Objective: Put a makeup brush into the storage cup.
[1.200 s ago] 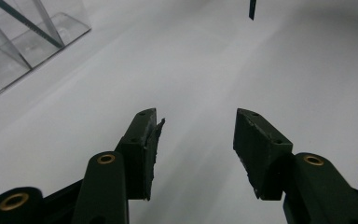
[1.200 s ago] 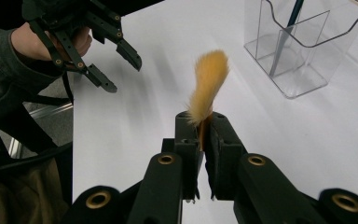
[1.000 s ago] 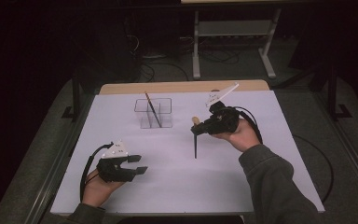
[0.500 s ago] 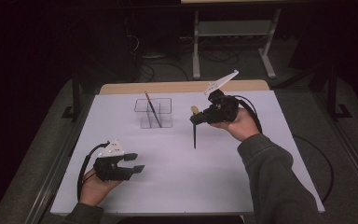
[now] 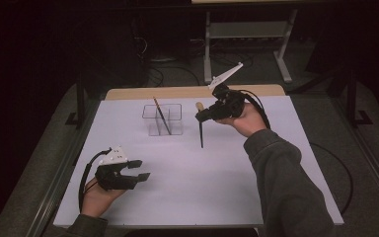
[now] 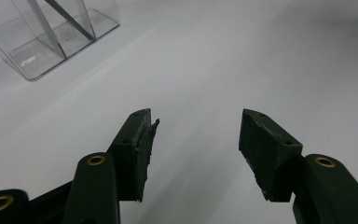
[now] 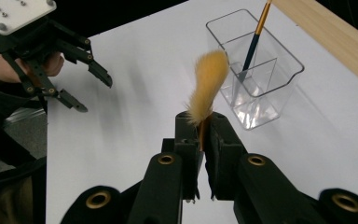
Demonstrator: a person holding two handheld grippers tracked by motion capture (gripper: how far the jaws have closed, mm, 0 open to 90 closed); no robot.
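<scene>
My right gripper [image 5: 200, 114] is shut on a brush [image 5: 201, 133] held upright above the white table, to the right of the clear organizer [image 5: 163, 118]. Its dark handle hangs down, and its tan bristles [image 7: 207, 84] rise above my right gripper [image 7: 204, 133]. A second thin brush [image 5: 162, 114] leans inside the clear organizer [image 7: 256, 70]. At the front left my left gripper [image 5: 140, 169] is low over the table. Its jaws have just been opening, and nothing lies between them in the left gripper view [image 6: 196, 140].
A white sheet [image 5: 237, 182] covers the table, with a wooden edge [image 5: 187, 92] along the back. Dark floor, cables and a metal stand [image 5: 246, 34] lie beyond it. A black cable [image 5: 343, 173] curls off the right side.
My right hand has lifted the brush and carried it a little toward the back of the table. The left gripper has stayed in place with its jaws spread wider.
</scene>
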